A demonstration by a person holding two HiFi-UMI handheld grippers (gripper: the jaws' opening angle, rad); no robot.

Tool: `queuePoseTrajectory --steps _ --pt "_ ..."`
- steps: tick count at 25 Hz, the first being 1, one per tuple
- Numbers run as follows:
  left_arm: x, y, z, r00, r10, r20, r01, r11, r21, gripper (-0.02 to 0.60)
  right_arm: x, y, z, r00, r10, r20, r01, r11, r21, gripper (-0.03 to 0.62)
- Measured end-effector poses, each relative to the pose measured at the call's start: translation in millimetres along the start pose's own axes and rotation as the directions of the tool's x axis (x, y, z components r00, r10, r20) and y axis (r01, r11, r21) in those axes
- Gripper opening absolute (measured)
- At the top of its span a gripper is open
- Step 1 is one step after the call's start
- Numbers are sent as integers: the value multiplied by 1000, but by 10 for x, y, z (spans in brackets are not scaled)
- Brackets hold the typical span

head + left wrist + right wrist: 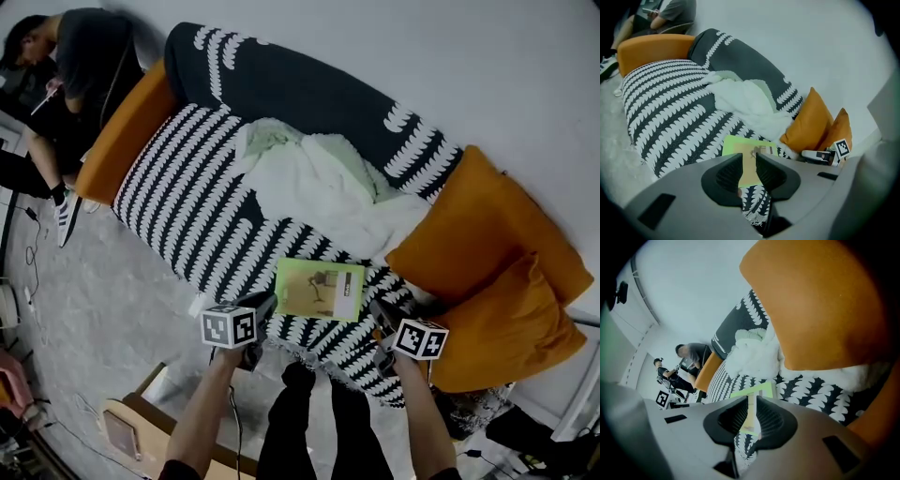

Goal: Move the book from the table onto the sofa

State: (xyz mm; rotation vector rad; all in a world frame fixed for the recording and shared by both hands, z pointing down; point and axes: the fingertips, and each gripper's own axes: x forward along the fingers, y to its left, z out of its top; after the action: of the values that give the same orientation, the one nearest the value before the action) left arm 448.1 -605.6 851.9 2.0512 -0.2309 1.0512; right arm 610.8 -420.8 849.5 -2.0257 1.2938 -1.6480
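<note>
Along the pale wall runs one sofa [187, 197] in a black-and-white patterned cover, with an orange armrest [127, 131] at its far end. One rumpled white and pale green blanket [319, 187] lies heaped on the middle of the seat. Two orange cushions [478, 225] lean at the near end. One person [75, 66] sits beyond the armrest.

One book [319, 289], thin and yellow-green, sits over the seat close to the front edge, between the blanket and the fringe. Whether its full weight rests on the cover I cannot tell.

Two grippers flank it. The left gripper [266, 302] meets the book's left edge, and the left fingers [726, 178] stand only a narrow gap apart, with the book's near corner filling that gap; I judge that they pinch it. The right gripper [382, 311] takes the opposite edge, and the right fingers [773, 420] pinch a turned-up strip of the cover.

My judgement is that the delivery is nearly finished and only the release remains. The main risk is the spot itself, since a book let go this near the front edge could slide off toward the floor. It also looks soft. If one side opens first, the other grip could fold or drag it, and the fringe or loose cover might snag the fingers.
</note>
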Motion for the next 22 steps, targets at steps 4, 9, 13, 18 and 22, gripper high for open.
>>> queuePoseTrajectory --steps 4,9,13,18,22 --pt "-98 -84 78 1000 -6 20 6 1000 8 91 -46 59 50 1000 14 -5 -14 1000 -9 58" --pt "-239 -269 165 998 -22 60 20 999 37 15 -188 208 131 999 48 2 -48 998 -47 23" --pt "-315 -431 173 997 -34 72 30 999 45 14 -319 295 195 998 69 14 -68 996 -63 21" --pt "-587 -899 262 990 -63 126 49 993 108 14 -645 641 345 991 112 68 -101 985 -139 21" --pt "-942 -1461 386 978 -87 189 45 975 216 14 -1002 1129 479 977 166 130 -130 960 -249 21"
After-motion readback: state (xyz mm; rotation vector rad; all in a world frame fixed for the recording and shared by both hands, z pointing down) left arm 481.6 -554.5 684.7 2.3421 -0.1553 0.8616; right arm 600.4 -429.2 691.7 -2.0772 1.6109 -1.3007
